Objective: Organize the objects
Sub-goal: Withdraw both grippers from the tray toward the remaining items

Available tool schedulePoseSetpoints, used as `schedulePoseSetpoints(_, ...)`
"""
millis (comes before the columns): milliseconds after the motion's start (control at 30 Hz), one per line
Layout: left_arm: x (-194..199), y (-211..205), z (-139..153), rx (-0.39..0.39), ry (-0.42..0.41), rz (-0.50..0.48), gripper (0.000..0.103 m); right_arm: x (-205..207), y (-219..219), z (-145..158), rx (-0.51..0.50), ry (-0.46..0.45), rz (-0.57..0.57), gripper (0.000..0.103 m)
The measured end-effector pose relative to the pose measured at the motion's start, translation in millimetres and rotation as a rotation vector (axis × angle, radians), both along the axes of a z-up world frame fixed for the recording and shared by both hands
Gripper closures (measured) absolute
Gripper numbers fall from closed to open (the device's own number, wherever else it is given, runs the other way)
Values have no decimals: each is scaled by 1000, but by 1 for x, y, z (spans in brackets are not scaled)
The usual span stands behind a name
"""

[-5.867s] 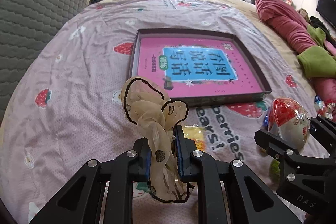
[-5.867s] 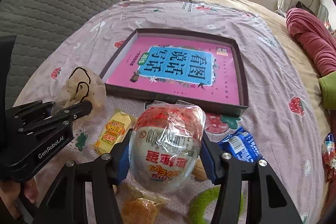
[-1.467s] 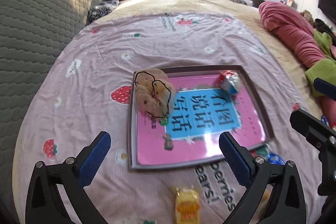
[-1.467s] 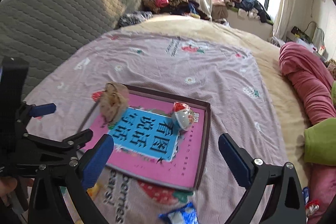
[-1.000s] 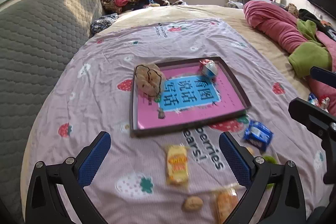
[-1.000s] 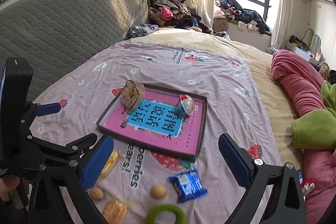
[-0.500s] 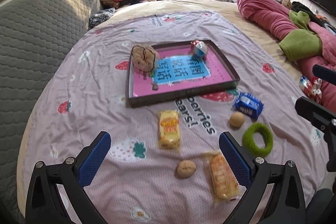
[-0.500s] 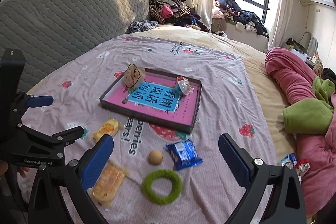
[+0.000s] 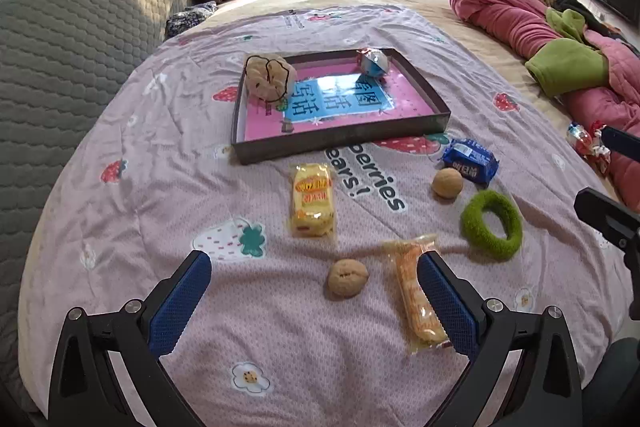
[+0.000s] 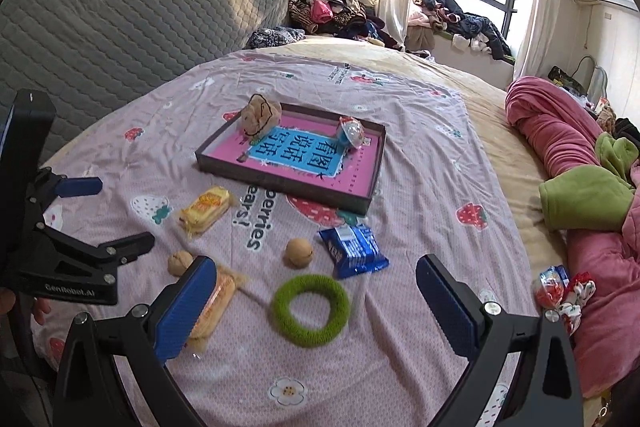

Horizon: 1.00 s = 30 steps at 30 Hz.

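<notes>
Blue-padded left gripper (image 9: 314,295) spread wide, empty, above walnut (image 9: 347,277) and yellow snack pack (image 9: 312,199); beige scrunchie (image 9: 269,77) inside tray (image 9: 340,143)

Right view: right gripper (image 10: 316,289) likewise splayed, empty, over green ring (image 10: 310,309); blue packet (image 10: 353,250) beyond

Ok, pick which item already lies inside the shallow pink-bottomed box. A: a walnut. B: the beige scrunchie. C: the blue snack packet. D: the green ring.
B: the beige scrunchie sits in the box at a far corner; the others lie on the bedspread in front of it.
</notes>
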<state>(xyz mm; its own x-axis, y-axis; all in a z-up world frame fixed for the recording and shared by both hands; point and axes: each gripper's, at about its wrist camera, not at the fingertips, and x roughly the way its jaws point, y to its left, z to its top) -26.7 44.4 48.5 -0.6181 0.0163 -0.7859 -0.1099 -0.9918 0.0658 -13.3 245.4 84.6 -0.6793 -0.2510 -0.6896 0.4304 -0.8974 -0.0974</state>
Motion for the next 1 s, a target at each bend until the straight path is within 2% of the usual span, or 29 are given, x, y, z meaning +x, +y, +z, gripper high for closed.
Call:
schedulePoseSetpoints(633, 32, -1, -40, 18, -8, -5, 0, 23, 3, -56, 44, -44, -23, 2)
schedulePoseSetpoints(1000, 24, -3, -55, 14, -26, -19, 0, 19, -5, -72, 50, -55, -8, 3)
